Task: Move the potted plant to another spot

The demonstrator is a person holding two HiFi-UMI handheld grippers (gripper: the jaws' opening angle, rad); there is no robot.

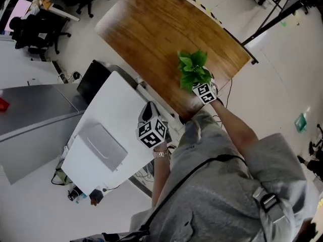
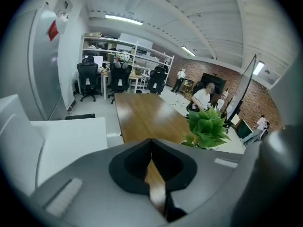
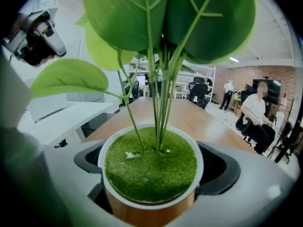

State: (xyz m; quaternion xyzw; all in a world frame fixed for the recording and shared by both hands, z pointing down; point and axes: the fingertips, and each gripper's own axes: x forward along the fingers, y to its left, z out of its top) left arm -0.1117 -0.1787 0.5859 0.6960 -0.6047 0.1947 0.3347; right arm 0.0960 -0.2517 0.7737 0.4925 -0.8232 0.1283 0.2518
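The potted plant (image 1: 193,68), with broad green leaves, green moss and a white-rimmed brown pot (image 3: 149,162), is over the near end of the wooden table (image 1: 151,29). My right gripper (image 3: 152,179) is shut on the pot, one jaw on each side of it. In the head view the right gripper (image 1: 202,88) sits just behind the leaves. Whether the pot rests on the table or hangs above it cannot be told. My left gripper (image 1: 148,110) is held over the edge of the white desk (image 1: 108,110), jaws together and empty. In the left gripper view the plant (image 2: 207,126) shows to the right, past the left gripper (image 2: 151,148).
The long wooden table (image 2: 142,112) stretches away ahead. Office chairs (image 2: 87,77) and shelves stand at its far end. A seated person (image 3: 255,115) is off to the right. A grey tray (image 1: 103,145) lies on the white desk.
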